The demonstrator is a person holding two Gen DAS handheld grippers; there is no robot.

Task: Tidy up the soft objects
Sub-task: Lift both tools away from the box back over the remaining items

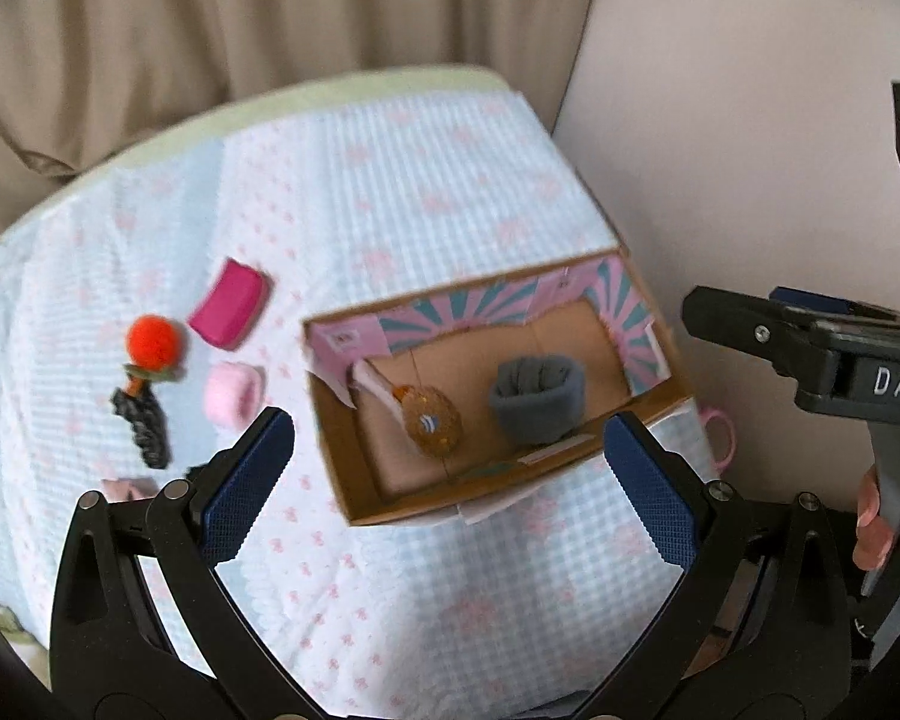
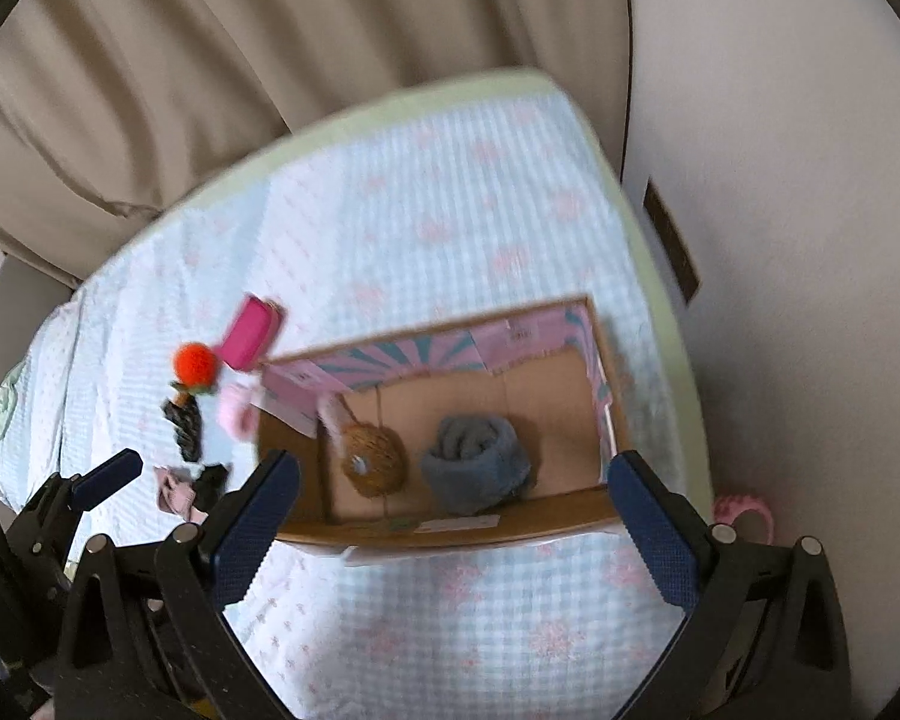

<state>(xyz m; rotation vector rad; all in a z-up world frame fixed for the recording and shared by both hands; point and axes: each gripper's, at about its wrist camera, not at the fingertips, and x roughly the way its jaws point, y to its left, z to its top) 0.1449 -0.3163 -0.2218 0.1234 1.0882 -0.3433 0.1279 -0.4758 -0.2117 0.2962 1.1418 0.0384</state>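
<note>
- Soft objects lie in two groups on a bed (image 1: 450,600) covered with a pale blue checked quilt with pink bows: some inside a cardboard box (image 1: 354,456), the rest loose on the quilt to its left.
- Nearest, the left gripper (image 1: 450,468) hovers above the quilt with its jaws wide and nothing between them; the right gripper (image 2: 453,501) hangs over the box's near wall, jaws likewise wide and empty.
- In the left wrist view, the right gripper's black body shows at the right edge, with a hand (image 1: 876,516) on its handle.
- Inside the box, a rolled grey sock (image 1: 537,399) sits on the floor, and just left of it a round brown woven piece (image 1: 432,423).
- Beside the box's right corner, a pink ring-shaped item (image 2: 744,513) rests on the quilt.
- Left of the box lie a pale pink roll (image 1: 231,393), a dark knitted strip (image 1: 144,426), an orange pom-pom (image 1: 153,339) and, farther back, a magenta pouch (image 1: 231,306).
- Beyond the bed hang beige curtains (image 1: 210,18).
</note>
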